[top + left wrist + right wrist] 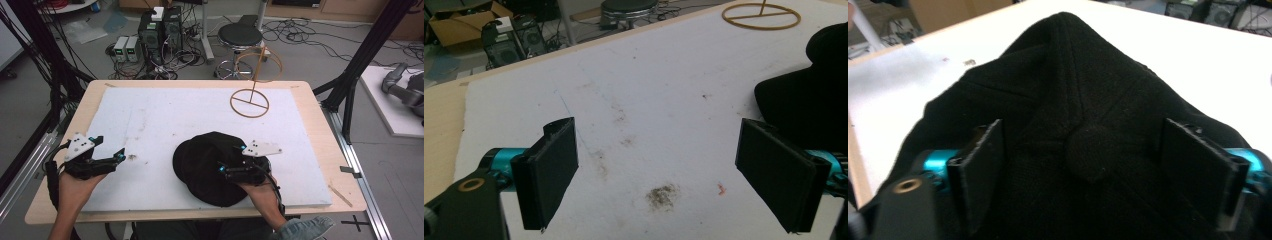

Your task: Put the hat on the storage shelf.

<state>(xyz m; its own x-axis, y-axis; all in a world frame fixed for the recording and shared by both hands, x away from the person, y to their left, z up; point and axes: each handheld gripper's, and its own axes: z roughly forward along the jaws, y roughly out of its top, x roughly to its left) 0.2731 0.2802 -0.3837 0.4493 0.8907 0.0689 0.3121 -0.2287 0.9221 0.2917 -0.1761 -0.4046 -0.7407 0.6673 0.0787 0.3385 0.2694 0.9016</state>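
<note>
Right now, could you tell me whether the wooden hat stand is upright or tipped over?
Upright: the hat stand rests on its ring base, its post rising straight.

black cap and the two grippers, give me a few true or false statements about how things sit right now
1. The right gripper has its jaws spread wide over the black cap. True.
2. The left gripper is clamped on the cap's brim. False: its jaws stand open above the bare white mat, apart from the cap.
3. The cap hangs on the wooden ring stand. False: it lies on the mat near the person's side, and the stand is bare.
4. The stand is at the far right part of the mat. True.
5. The cap's top button sits between the right gripper's jaws. True.
</note>
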